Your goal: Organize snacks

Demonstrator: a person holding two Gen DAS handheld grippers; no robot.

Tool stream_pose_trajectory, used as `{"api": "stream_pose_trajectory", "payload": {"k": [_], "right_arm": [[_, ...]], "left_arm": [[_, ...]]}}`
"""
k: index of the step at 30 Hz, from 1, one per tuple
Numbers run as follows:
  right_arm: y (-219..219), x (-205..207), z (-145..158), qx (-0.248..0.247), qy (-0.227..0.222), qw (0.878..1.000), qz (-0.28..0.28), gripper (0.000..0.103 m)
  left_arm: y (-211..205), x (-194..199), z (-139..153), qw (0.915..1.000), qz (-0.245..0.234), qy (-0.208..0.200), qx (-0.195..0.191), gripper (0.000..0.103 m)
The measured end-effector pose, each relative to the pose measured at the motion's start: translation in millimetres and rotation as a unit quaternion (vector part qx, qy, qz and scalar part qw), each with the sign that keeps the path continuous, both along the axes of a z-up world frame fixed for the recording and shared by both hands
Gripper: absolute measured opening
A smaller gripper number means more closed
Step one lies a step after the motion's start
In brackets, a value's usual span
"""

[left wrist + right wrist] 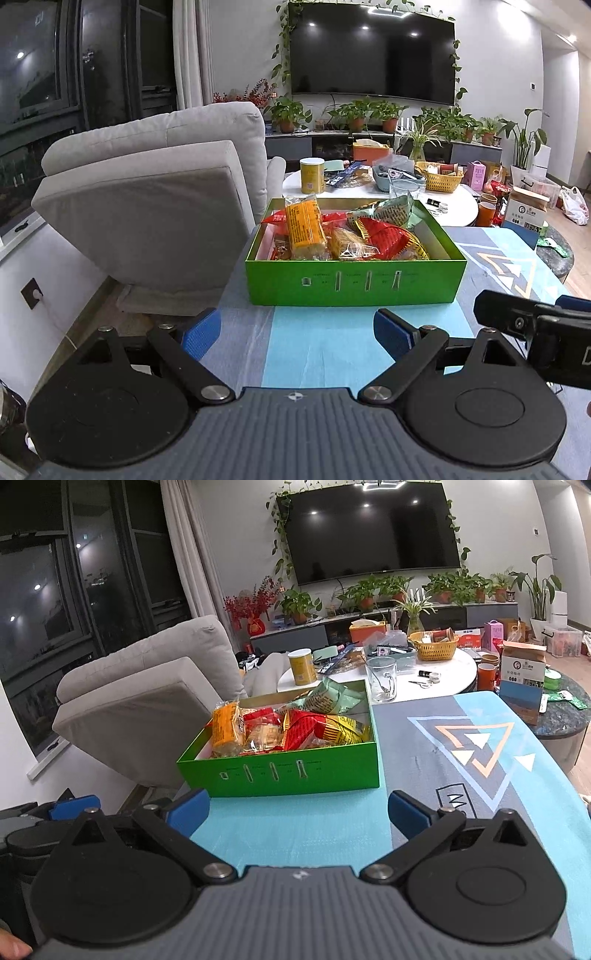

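The green box (354,282) sits on the desk (325,354) at twelve o'clock from the left gripper (295,334), packed with snack packets (306,229). From the right gripper (297,812) it lies near eleven o'clock. Both sets of jaws are spread wide, holding nothing, apart from the box.

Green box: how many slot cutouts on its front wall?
4 on the green box: a small squarish one at the left, then three tall slots to its right. None seem hidden.
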State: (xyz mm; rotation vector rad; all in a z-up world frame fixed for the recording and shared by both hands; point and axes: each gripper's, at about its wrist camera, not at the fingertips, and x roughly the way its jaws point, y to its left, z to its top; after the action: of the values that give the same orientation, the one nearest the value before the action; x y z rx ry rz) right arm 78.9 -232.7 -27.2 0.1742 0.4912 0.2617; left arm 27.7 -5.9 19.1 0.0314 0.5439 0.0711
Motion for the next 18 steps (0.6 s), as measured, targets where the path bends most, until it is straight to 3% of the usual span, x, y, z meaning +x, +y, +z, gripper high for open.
{"api": "stream_pose_trajectory", "payload": {"k": [18], "right_arm": [[0,-4,-5,-0.005,0.003,1.0,0.0,0.077]], "left_arm": [[-3,-11,-8,0.9997,0.008,0.009,0.019,0.089]]}}
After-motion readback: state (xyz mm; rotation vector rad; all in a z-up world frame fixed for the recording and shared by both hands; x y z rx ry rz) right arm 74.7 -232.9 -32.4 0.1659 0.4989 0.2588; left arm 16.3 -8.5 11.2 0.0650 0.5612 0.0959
